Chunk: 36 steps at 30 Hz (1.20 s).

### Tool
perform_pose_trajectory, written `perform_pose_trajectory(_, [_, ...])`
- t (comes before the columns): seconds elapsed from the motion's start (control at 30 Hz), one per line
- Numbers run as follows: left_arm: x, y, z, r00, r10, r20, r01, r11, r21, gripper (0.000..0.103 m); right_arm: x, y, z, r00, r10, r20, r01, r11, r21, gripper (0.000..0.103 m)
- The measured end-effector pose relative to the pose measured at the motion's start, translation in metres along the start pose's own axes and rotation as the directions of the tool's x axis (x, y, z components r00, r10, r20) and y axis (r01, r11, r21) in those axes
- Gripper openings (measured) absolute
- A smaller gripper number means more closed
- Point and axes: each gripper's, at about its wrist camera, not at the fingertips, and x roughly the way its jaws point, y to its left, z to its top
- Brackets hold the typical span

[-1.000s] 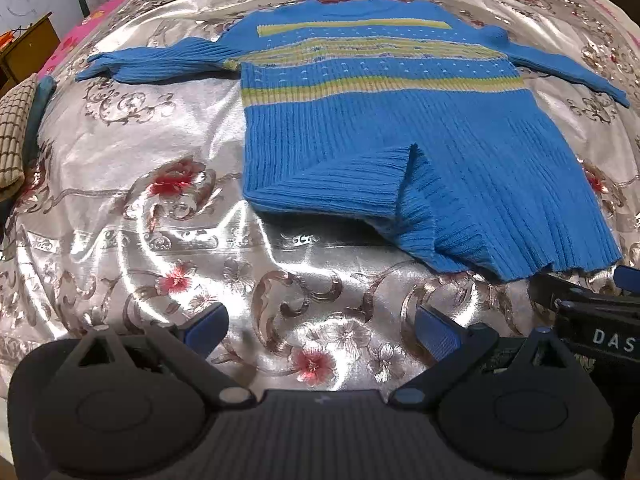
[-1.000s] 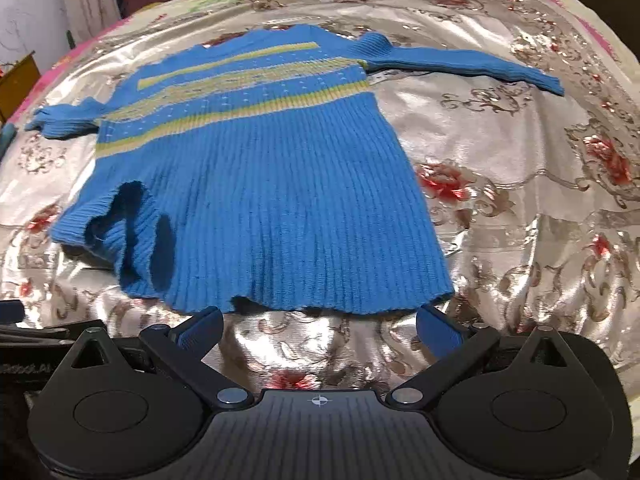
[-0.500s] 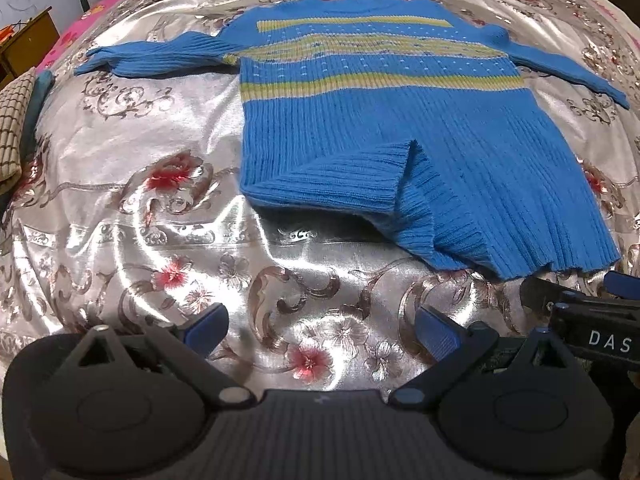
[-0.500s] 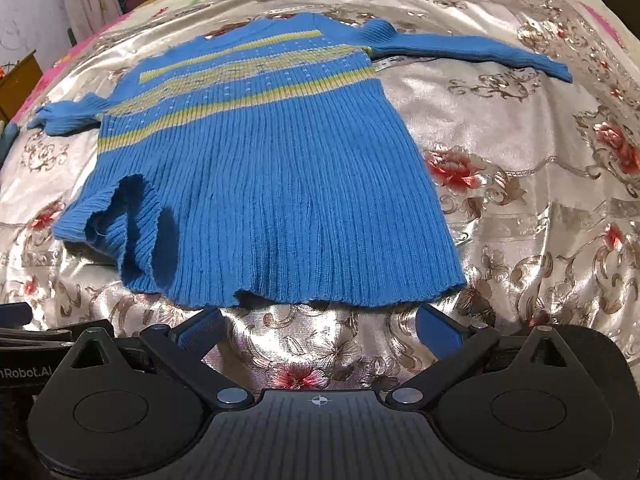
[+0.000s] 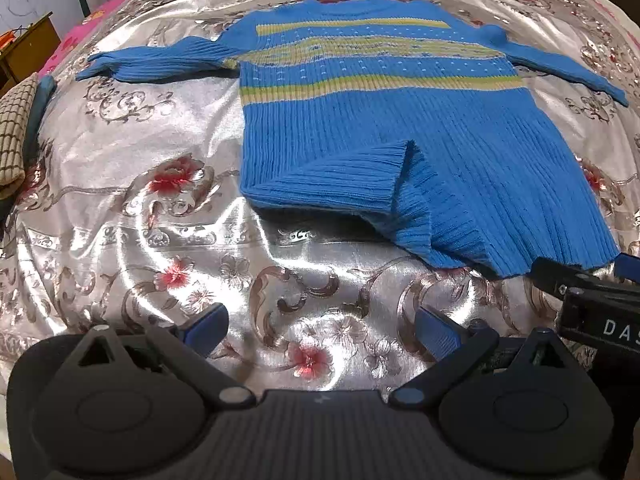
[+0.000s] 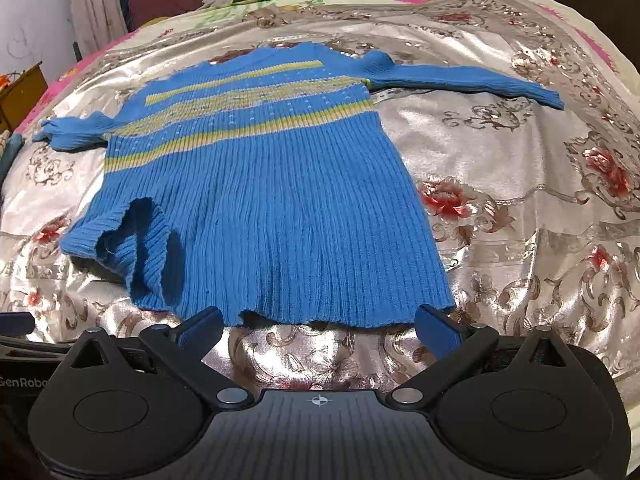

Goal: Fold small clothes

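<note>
While no proper fold has been made, item one, a blue knit sweater [image 6: 256, 216] with yellow-green stripes, lies spread on the bed's satin floral bedspread [image 6: 520, 208], both sleeves stretched out to the sides. Condition: body flat, except the hem corner [image 5: 360, 188] on the left side, which is flipped up and over onto the body; whether that is a first fold or a stray turn-up cannot be told. Remaining, by judgement: sleeves in, sides in, body doubled, so nearly the whole task.

Left tool [image 5: 320, 324]: fingers spread apart, holding nothing, over bare bedspread near the turned hem. Right tool [image 6: 318, 322]: fingers spread apart, holding nothing, just at the hem's edge.

Containers: none visible. A checked cloth [image 5: 14, 132] sits at the bed's left edge.
</note>
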Motion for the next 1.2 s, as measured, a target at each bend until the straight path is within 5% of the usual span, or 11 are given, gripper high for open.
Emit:
perform_pose_trajectory(0.37, [-0.021,0.007,0.007,0.997,0.022,0.074,-0.022,1.000,0.003,0.103,-0.004,-0.008,0.010,0.998,0.067,0.017,-0.068,0.996,0.049,0.102])
perform_pose_trajectory(0.77, [-0.021,0.040,0.017,0.995,0.065,0.070,-0.061,0.997,-0.050,0.103,0.018,0.045,0.042,0.974,0.225,0.016,-0.220,0.964,-0.152,0.102])
perform_pose_trajectory(1.07, [-0.027,0.077,0.016,0.992,0.111,0.060,-0.103,0.987,-0.120,0.103,0.048,0.081,0.045,0.910,0.405,-0.093,-0.415,0.883,-0.218,0.101])
perform_pose_trajectory(1.2, [-0.029,0.097,0.018,0.989,0.132,0.064,-0.121,0.980,-0.159,0.103,0.046,0.100,0.036,0.879,0.454,-0.146,-0.477,0.835,-0.273,0.092])
